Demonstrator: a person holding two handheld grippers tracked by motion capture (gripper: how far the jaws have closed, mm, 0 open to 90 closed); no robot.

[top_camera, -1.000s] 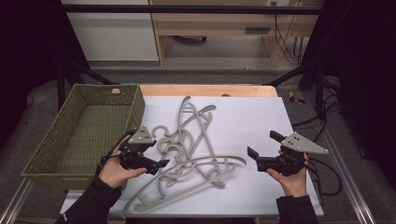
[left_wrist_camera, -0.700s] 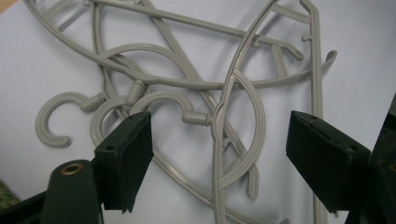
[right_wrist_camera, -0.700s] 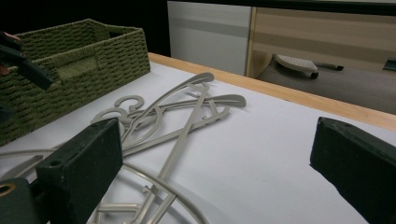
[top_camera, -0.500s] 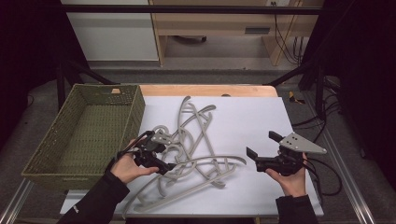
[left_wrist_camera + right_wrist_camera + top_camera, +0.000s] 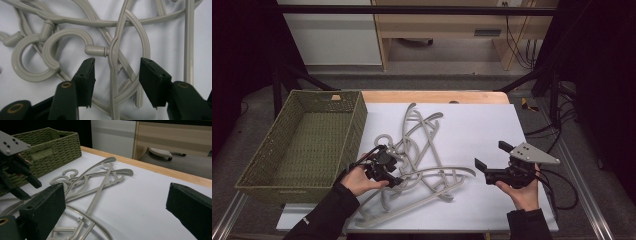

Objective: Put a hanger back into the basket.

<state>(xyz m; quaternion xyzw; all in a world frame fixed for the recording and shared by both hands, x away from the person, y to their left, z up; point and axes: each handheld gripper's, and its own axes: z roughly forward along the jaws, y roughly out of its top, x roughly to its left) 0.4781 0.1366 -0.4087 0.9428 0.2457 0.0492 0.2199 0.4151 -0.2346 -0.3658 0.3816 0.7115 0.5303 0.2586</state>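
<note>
The grey hangers (image 5: pixel 422 160) are lying in a tangled heap on the white sheet (image 5: pixel 482 130), nearest the person's edge of the table. We are seeing the left gripper (image 5: pixel 393 172) pointing down into the heap, the left hand (image 5: pixel 358 180) wrapped around it from the left. In the left gripper view its jaws have just been closing and are standing half apart, straddling one thin hanger bar (image 5: pixel 113 75) below a hook's neck (image 5: pixel 96 50) without pressing it. The right gripper (image 5: pixel 492 161) is hovering level above the sheet, jaws wide and holding nothing. Farther left, the green woven basket (image 5: pixel 257 172) is sitting beside the sheet.
</note>
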